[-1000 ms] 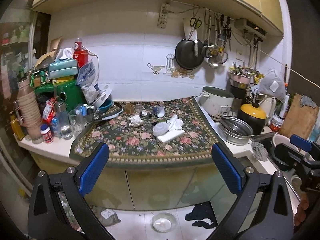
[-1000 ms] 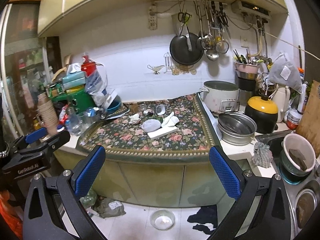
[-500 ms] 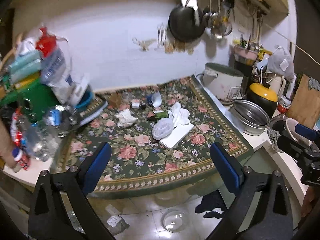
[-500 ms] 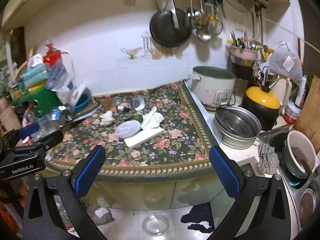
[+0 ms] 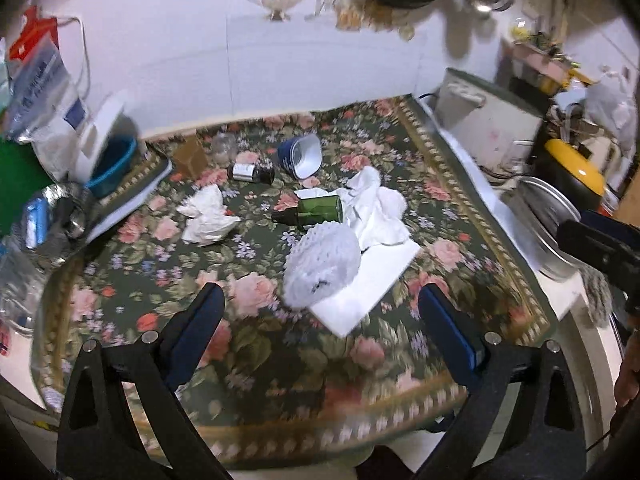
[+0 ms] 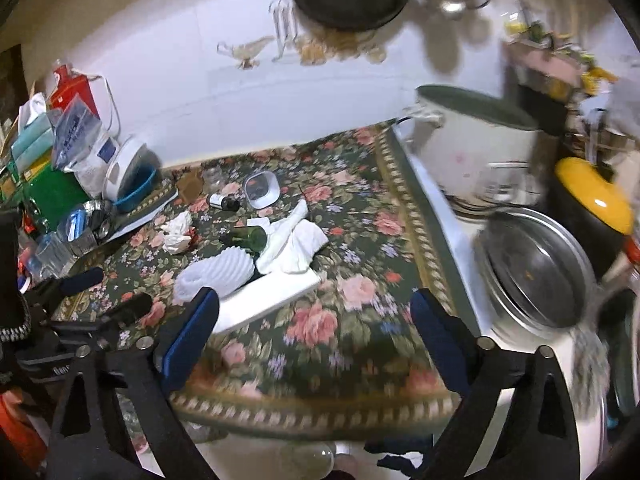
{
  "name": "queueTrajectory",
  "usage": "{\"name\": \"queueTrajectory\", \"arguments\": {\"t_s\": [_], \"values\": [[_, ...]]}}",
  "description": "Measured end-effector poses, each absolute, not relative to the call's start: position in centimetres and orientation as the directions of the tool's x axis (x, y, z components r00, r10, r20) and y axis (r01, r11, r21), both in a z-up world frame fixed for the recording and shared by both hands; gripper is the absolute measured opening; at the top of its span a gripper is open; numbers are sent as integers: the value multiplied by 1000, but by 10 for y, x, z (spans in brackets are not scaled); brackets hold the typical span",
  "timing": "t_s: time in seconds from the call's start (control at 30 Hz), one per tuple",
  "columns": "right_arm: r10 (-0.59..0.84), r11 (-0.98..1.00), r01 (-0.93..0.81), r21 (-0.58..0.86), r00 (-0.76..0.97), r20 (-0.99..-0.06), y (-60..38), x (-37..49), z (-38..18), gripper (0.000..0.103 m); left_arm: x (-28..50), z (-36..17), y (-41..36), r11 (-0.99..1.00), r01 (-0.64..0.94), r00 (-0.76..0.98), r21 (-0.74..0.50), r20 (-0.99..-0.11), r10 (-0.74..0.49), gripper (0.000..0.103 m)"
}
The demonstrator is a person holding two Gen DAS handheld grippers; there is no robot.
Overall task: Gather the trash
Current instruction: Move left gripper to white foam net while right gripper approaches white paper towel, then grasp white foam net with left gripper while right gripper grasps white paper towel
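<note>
Trash lies on a floral cloth [image 5: 256, 344] on the counter: a white foam net [image 5: 322, 266], a flat white sheet [image 5: 368, 284], crumpled white tissue [image 5: 376, 208], a second tissue wad [image 5: 208, 220], a green bottle [image 5: 316, 210], a small dark bottle [image 5: 252, 173] and a tipped blue cup [image 5: 300, 154]. My left gripper [image 5: 318, 320] is open and empty, just short of the foam net. My right gripper [image 6: 312, 320] is open and empty over the cloth's front part; the foam net [image 6: 218, 274] lies by its left finger.
A white rice cooker [image 6: 476, 148], a steel pan [image 6: 536, 276] and a yellow-lidded pot [image 6: 592, 196] stand to the right. Bags, boxes and jars [image 5: 52, 120] crowd the left. The left gripper shows at the right wrist view's left edge [image 6: 92, 296].
Both grippers have moved forward and down toward the counter; the trash now looks much larger and closer. Both stay open and empty.
</note>
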State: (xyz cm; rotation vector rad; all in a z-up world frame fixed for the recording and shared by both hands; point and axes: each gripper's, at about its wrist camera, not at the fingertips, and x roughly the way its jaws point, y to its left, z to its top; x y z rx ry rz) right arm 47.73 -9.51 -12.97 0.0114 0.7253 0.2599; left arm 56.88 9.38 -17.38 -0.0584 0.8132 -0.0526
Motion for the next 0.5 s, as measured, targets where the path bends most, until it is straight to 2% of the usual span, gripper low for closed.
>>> {"name": "queueTrajectory", "arguments": {"t_s": [0.23, 0.3, 0.5], "values": [[337, 921, -368, 125, 596, -728, -92, 563, -164, 81, 629, -210, 89, 988, -102, 632, -113, -774, -23, 90], [358, 910, -388, 146, 558, -749, -90, 585, -178, 75, 638, -217, 91, 982, -139, 631, -128, -776, -12, 88], [427, 882, -395, 258, 434, -793, -81, 637, -220, 64, 656, -235, 95, 967, -183, 597, -178, -801, -34, 73]]}}
